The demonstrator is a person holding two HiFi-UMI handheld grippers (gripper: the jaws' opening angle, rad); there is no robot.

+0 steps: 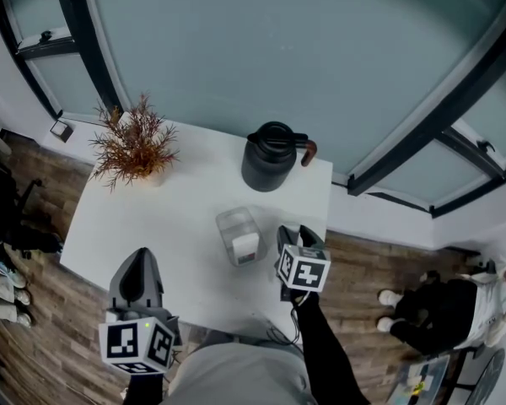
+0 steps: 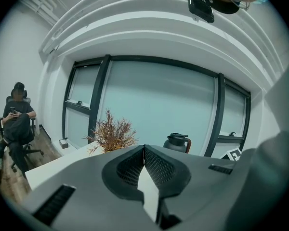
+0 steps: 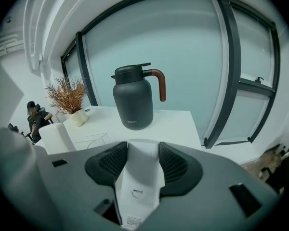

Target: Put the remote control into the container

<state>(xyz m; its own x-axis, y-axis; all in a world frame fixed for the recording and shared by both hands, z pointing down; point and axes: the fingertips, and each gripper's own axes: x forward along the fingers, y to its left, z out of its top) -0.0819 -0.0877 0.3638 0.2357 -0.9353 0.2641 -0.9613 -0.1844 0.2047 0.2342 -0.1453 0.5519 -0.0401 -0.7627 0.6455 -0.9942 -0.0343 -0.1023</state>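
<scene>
The white remote control (image 3: 138, 177) lies lengthwise between my right gripper's jaws, its back with a small printed label facing up. My right gripper (image 3: 143, 146) is shut on it. In the head view that gripper (image 1: 290, 238) hovers over the white table's right part, just right of the clear plastic container (image 1: 234, 223). The container's faint outline (image 3: 94, 139) shows to the left ahead of the jaws. My left gripper (image 1: 140, 267) sits low at the table's near left edge, its pads (image 2: 144, 150) closed together with nothing between them.
A black thermos jug (image 1: 270, 155) with a brown handle stands at the table's back right. A dried plant in a white pot (image 1: 137, 146) stands back left. Something white (image 1: 246, 247) shows inside the container. People sit off both sides of the table (image 1: 143, 218).
</scene>
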